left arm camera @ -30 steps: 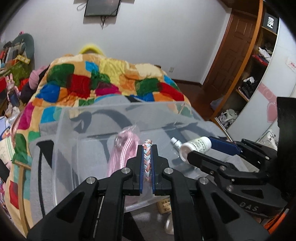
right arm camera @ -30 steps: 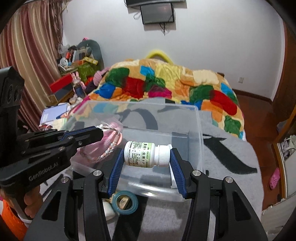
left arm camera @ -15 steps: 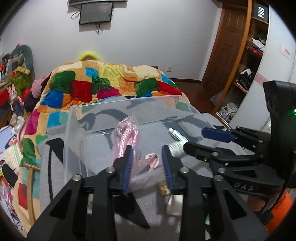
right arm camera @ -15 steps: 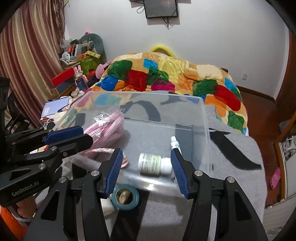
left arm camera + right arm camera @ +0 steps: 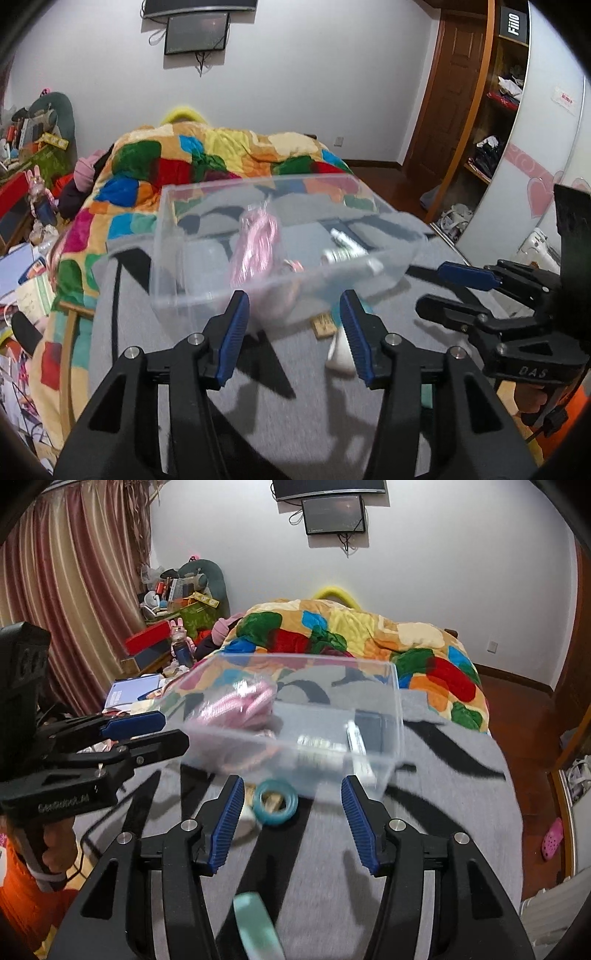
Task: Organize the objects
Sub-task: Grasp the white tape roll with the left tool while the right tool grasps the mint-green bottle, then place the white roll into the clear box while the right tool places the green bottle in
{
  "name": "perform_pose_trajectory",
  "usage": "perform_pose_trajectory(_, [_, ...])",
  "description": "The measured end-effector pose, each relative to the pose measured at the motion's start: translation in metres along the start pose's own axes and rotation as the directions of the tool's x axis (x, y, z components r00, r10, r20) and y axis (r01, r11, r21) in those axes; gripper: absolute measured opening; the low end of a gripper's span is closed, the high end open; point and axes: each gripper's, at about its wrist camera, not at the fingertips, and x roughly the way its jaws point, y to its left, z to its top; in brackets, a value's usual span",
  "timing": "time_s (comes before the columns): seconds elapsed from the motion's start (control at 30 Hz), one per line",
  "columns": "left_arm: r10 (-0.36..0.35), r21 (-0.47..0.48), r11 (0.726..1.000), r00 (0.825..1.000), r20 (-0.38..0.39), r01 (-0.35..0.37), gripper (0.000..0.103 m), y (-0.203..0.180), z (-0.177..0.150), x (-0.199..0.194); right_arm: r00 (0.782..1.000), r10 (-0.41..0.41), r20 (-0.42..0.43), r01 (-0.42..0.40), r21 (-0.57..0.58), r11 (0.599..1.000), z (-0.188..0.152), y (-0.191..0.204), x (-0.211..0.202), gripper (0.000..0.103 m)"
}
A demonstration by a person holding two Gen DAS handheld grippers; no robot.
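A clear plastic bin stands on the grey zebra-striped blanket. Inside lie a pink bagged bundle, a braided cord, a white pill bottle and a small tube. My left gripper is open and empty, just before the bin's near wall. My right gripper is open and empty, back from the bin; it also shows in the left wrist view. A teal tape roll, a small tan block and a white object lie in front of the bin.
A colourful patchwork quilt covers the bed beyond the bin. A mint-green strip lies on the blanket near my right gripper. Cluttered shelves and curtains stand left; a door and wardrobe stand right.
Both grippers opened wider and pulled back from the bin. The braided cord and the pill bottle, held one second ago, now lie inside the bin.
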Motion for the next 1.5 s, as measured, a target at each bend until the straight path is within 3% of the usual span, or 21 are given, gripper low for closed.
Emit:
perform_pose_trajectory(0.1, [-0.022,-0.005,1.0,0.999,-0.038,0.022,0.055,-0.002,-0.015,0.004,0.999,0.006,-0.034,-0.006,-0.011,1.0,-0.017,0.003,-0.001,0.051])
perform_pose_trajectory(0.3, [-0.016,0.001,1.0,0.993,-0.117,0.016,0.056,-0.004,-0.042,0.018,0.991,0.018,-0.131,-0.024,-0.045,0.999,-0.058,0.012,0.008,0.051])
perform_pose_trajectory(0.4, [-0.047,-0.009,0.999,0.988,-0.148,0.046,0.056,-0.007,-0.051,0.024,0.988,0.034,-0.151,-0.041,-0.042,0.998,-0.072,0.011,0.011,0.05])
perform_pose_trajectory(0.57, [-0.047,0.03,0.998,0.989,-0.144,0.052,0.056,-0.021,-0.047,0.031,0.991,0.019,-0.131,-0.025,-0.041,0.999,-0.082,0.009,0.007,0.023])
perform_pose_trajectory(0.63, [-0.039,0.051,0.998,0.992,-0.122,0.045,0.055,-0.028,-0.041,0.032,0.991,0.026,-0.129,-0.031,-0.036,0.999,-0.083,0.007,0.005,0.023])
perform_pose_trajectory(0.7, [-0.027,0.063,0.997,0.994,-0.109,0.034,0.047,-0.033,-0.035,0.036,0.992,0.022,-0.123,-0.027,-0.041,0.999,-0.085,0.008,0.003,0.023])
perform_pose_trajectory(0.73, [-0.031,0.065,0.997,0.993,-0.11,0.038,0.043,-0.035,-0.033,0.038,0.993,0.021,-0.12,-0.026,-0.04,0.999,-0.085,0.008,0.002,0.023])
perform_pose_trajectory(0.8, [-0.045,0.064,0.996,0.991,-0.122,0.053,0.024,-0.036,-0.03,0.043,0.994,0.02,-0.106,-0.024,-0.031,0.999,-0.083,0.007,-0.001,0.023])
perform_pose_trajectory(1.07, [-0.045,0.04,0.998,0.995,-0.084,0.048,0.024,-0.03,-0.028,0.03,0.999,0.02,-0.037,-0.02,-0.002,1.0,-0.058,0.002,-0.009,0.023])
perform_pose_trajectory(1.5, [-0.03,0.022,0.999,0.999,0.041,0.029,0.024,-0.014,0.01,-0.001,0.992,-0.069,0.106,0.07,-0.013,0.997,-0.003,-0.001,-0.022,0.023])
